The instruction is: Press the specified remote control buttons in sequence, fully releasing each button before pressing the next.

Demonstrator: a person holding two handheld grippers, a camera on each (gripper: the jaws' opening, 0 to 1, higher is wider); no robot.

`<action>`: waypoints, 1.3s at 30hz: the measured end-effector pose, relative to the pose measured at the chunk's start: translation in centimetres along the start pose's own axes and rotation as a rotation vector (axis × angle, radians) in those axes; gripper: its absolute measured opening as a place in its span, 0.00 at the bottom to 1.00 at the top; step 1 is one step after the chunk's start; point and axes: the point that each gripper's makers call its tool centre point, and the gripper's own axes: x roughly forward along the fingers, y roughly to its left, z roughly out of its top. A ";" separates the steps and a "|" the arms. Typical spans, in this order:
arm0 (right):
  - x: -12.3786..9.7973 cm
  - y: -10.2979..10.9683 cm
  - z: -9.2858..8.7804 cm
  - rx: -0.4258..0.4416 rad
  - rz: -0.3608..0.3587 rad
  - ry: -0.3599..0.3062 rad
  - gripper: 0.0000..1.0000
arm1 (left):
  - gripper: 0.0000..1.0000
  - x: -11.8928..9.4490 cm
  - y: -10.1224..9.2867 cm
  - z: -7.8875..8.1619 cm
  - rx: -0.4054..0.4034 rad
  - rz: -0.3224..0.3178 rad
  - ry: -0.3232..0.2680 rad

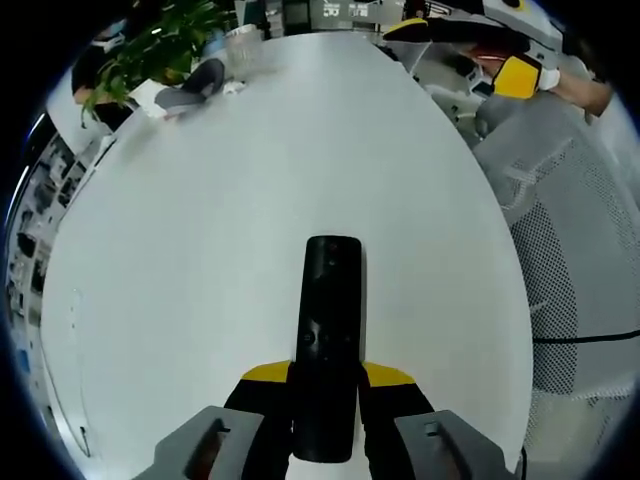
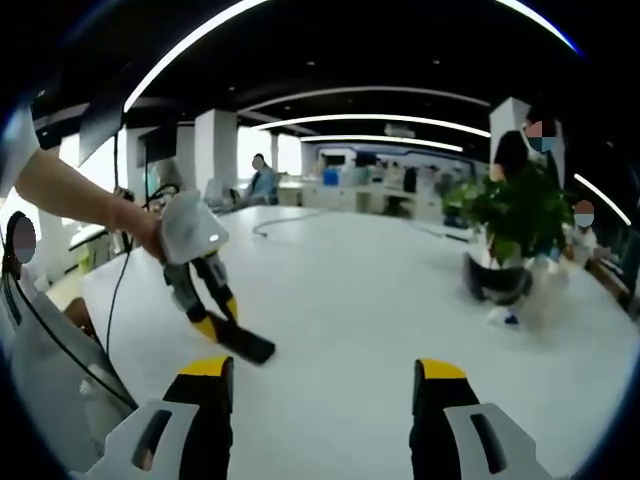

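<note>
Left gripper (image 1: 325, 400): fingers clenched on the black remote (image 1: 328, 330), which points forward just above the white surface (image 1: 200, 250).
Right gripper (image 2: 322, 400): fingers spread wide, grasping nothing, hovering over the surface.
Far side: potted plant (image 2: 515, 225).
Right edge: mesh chair (image 1: 575, 240).

Both tongs have grey bodies and black jaws capped in yellow: left tongs (image 1: 325, 385), right tongs (image 2: 325, 385). A black cable trails by the bare forearm (image 2: 70, 190).
</note>
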 end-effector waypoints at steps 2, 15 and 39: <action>0.0 0.0 0.0 0.000 0.000 -0.002 0.72 | 0.24 0.0 -0.1 0.0 0.001 -0.001 0.000; -0.2 0.1 1.2 0.014 -0.001 -0.071 0.81 | 0.24 0.0 -0.7 -0.1 0.012 -0.005 0.012; -0.6 0.1 2.8 -0.020 -0.023 -0.147 0.94 | 0.24 0.0 -1.3 -0.1 0.026 -0.009 0.027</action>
